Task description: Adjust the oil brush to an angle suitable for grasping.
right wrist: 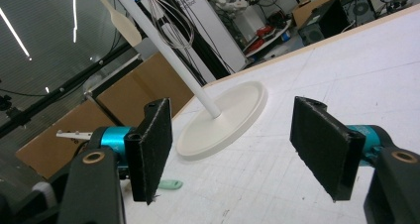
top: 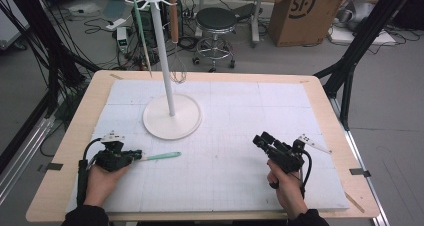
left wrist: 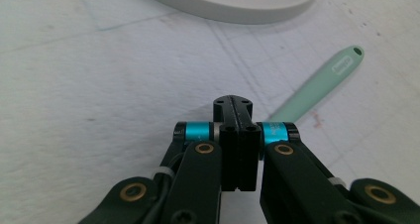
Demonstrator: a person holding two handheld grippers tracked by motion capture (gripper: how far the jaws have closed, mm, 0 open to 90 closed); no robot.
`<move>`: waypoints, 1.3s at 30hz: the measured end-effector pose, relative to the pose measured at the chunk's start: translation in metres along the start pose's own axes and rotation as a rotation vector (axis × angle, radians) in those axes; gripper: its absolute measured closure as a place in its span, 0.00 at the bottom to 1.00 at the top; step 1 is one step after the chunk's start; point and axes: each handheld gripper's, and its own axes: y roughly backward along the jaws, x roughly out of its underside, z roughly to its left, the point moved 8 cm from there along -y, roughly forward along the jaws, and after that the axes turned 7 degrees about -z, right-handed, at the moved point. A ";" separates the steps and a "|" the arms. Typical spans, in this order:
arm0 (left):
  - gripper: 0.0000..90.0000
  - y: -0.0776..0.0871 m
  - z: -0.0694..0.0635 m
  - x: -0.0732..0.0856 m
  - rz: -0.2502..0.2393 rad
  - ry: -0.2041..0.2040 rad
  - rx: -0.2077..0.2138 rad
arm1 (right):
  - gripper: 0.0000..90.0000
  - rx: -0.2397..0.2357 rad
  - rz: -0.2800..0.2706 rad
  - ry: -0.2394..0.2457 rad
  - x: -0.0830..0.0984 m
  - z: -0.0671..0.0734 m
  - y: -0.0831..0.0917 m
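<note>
A mint-green utensil handle [top: 162, 156] lies on the white mat, pointing right. My left gripper [top: 136, 156] is at its left end with the jaws pressed together. In the left gripper view the handle [left wrist: 322, 83] runs out from under the right side of the gripper [left wrist: 233, 103], and I see nothing in the seam between the jaws. My right gripper [top: 259, 138] hovers over the right part of the mat, aimed toward the stand. Its pads [right wrist: 153, 149] stand wide apart around empty air [right wrist: 237, 152].
A white utensil stand [top: 172, 118] rises from a round base at the mat's middle back; a green tool [top: 140, 36] and a brown-handled whisk [top: 175, 41] hang from its hooks. Beyond the table are a stool [top: 216, 21] and a cardboard box [top: 305, 13].
</note>
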 end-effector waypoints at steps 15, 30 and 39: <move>1.00 0.007 -0.020 -0.012 -0.067 -0.031 0.014 | 0.36 0.003 -0.005 -0.003 -0.001 -0.001 0.001; 1.00 0.039 0.051 0.016 -0.082 0.026 -0.098 | 0.36 0.005 -0.003 0.001 0.000 -0.002 -0.002; 1.00 0.032 0.021 0.018 -0.047 -0.021 -0.033 | 0.36 0.004 0.004 0.001 0.001 -0.001 -0.002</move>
